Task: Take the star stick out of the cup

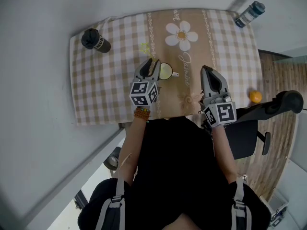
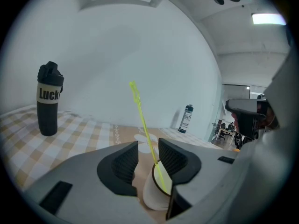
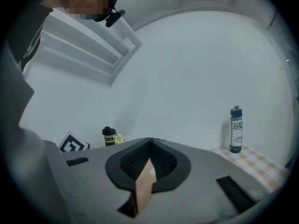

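1 cup (image 1: pixel 165 72), 1 star stick (image 2: pixel 140 115), 2 bottles (image 1: pixel 95 40) (image 1: pixel 249 14); left tongs (image 2: pixel 148 146) wide around stick, right tongs (image 3: pixel 150 140) closed, empty.

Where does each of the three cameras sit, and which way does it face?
Head view: on the person's head, facing steeply down at the table; shows both arms, left gripper, right gripper.
Left gripper view: on the left gripper, facing along its open jaws at the star stick in the cup.
Right gripper view: on the right gripper, facing along its closed jaws toward the wall.
Shared: both gripper views show the black bottle.
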`<state>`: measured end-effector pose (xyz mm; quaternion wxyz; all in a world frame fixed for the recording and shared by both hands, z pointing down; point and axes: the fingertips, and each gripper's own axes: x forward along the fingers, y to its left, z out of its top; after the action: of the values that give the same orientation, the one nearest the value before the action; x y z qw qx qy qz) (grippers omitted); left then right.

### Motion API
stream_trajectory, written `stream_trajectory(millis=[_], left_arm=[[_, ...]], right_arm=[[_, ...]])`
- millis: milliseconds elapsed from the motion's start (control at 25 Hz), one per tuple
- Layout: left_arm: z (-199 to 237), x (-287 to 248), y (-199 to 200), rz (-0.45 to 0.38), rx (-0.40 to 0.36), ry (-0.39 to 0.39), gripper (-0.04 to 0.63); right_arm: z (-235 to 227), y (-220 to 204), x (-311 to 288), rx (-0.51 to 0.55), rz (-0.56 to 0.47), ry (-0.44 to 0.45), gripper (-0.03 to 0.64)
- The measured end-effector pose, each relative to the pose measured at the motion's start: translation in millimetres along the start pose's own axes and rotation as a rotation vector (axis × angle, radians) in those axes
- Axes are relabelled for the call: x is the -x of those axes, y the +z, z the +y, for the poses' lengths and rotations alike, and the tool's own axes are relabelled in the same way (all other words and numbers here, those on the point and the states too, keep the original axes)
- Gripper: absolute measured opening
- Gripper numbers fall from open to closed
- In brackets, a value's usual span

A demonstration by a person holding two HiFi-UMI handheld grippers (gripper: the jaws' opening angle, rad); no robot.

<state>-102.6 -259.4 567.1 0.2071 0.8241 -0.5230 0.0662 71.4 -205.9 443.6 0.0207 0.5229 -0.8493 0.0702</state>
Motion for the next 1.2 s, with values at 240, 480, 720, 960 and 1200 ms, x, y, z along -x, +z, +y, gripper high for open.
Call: stream_trajectory(millis=[240, 480, 720, 960, 1200], left_arm=[[-0.4, -2.0, 0.3, -0.002, -0.004, 0.002, 0.143], [0.2, -1.6, -0.2, 0.000, -0.014, 0.009, 0.110], [-2.2, -2.3, 0.1, -0.002, -0.026, 0.005, 0.064], [-4.4, -0.6, -0.1, 0.000, -0.042, 0.000, 0.037], [-8.4, 0.3, 4.3, -0.012, -0.046, -0.010, 0.021]], right_arm=[[-1.5, -0.6, -0.3, -0.002, -0.001, 0.001, 0.006], [-4.5, -0.6, -0.3, -0.003, -0.002, -0.004, 0.006], [-4.7, -1.5, -0.5, -0.003, -0.001, 0.000, 0.006], [-4.7, -3.0, 0.5, 0.003, 0.003, 0.000, 0.006], [-8.2, -3.2, 1.8, 0.006, 0.007, 0.001, 0.006]])
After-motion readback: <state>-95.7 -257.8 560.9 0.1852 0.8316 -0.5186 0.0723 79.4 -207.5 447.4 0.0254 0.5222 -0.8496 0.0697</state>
